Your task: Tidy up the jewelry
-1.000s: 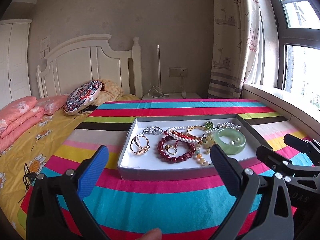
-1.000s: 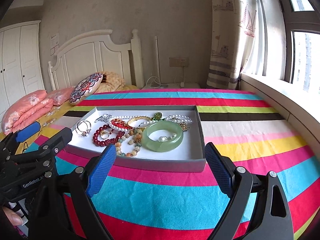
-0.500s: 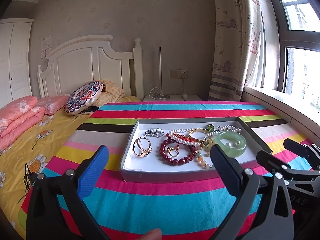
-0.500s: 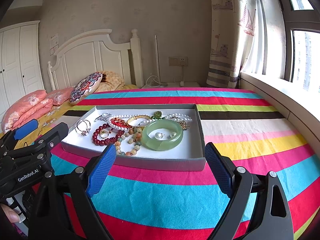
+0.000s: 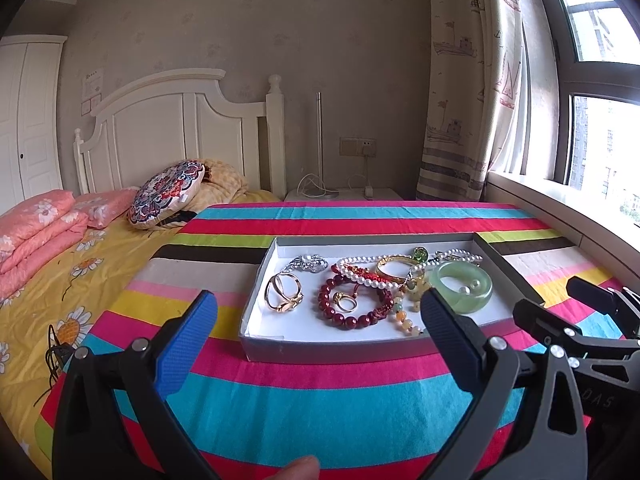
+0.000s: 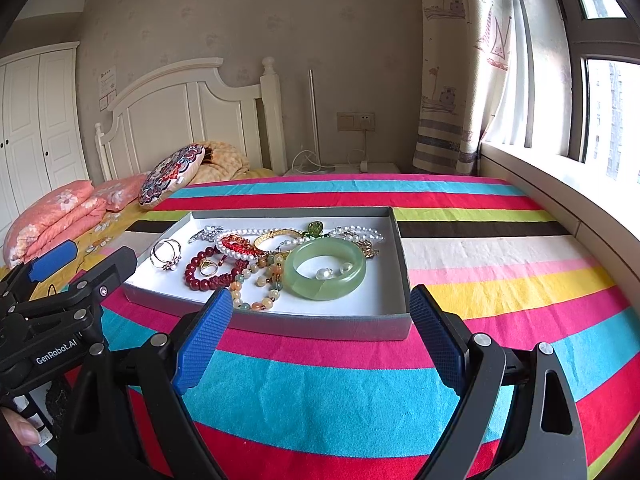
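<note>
A: Left wrist view. State the gripper condition.

B: The left gripper [image 5: 316, 312] stands wide apart with nothing between its blue pads [image 5: 186, 346]. It hovers short of the tray [image 5: 340, 350], above the striped cloth [image 5: 320, 400] on the tabletop. The right gripper [image 5: 560, 304] shows at the right edge as black fingers only; from this view I cannot tell how wide it stands.

A: Location of the jewelry?

B: All inside the tray. The gold ring pair [image 5: 283, 292] lies at the left. The dark red bead bracelet [image 5: 354, 304] lies in the middle, with a small gold ring [image 5: 346, 302] inside its loop. The pearl strand [image 5: 372, 276] runs behind it. The green jade bangle [image 5: 464, 286] lies at the right, with what appear to be two loose pearls inside it.

A: Right wrist view.

B: The right gripper [image 6: 320, 316] is spread wide, empty, just short of the tray's [image 6: 320, 326] near wall. The green jade bangle [image 6: 330, 274] lies right of centre, touching the mixed stone bead strand [image 6: 260, 280]. The gold bangle [image 6: 278, 238] lies behind both. The left gripper [image 6: 72, 264] enters from the left edge, beside the tray.
</note>
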`<act>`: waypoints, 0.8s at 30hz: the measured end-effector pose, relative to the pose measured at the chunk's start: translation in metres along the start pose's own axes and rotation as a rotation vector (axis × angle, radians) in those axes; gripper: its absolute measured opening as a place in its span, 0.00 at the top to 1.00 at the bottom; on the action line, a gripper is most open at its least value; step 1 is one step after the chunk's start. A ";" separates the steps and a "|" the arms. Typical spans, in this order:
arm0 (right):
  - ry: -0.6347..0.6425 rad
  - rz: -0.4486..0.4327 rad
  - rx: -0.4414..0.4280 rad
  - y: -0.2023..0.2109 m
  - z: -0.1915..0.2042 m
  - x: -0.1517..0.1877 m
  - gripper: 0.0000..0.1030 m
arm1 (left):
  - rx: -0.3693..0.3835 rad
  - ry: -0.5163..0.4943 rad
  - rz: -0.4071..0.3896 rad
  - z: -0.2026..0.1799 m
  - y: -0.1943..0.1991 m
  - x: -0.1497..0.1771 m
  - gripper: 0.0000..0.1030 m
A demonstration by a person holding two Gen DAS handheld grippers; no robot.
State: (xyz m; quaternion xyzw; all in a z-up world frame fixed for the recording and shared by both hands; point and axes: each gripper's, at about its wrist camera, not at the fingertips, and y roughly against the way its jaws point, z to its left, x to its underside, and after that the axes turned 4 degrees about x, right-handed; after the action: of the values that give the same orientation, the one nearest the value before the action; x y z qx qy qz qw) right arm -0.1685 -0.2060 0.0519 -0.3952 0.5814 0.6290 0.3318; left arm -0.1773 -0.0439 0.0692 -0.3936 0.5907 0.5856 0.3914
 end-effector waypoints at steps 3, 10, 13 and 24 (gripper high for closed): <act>-0.001 0.000 -0.001 0.000 0.000 0.000 0.16 | 0.002 0.001 0.001 0.000 0.000 0.001 0.02; -0.001 0.004 -0.001 -0.001 0.000 0.000 0.16 | 0.003 0.002 0.000 0.000 0.000 0.001 0.02; -0.002 0.002 -0.001 0.000 0.000 0.000 0.16 | 0.000 0.001 -0.001 0.000 0.000 0.002 0.02; -0.004 0.005 -0.002 0.000 0.000 0.001 0.16 | 0.013 -0.002 -0.012 -0.002 0.004 0.001 0.02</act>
State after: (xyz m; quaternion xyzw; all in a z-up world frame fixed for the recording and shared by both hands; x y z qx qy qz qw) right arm -0.1685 -0.2062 0.0511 -0.3928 0.5811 0.6310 0.3314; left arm -0.1808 -0.0463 0.0701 -0.3941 0.5916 0.5799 0.3981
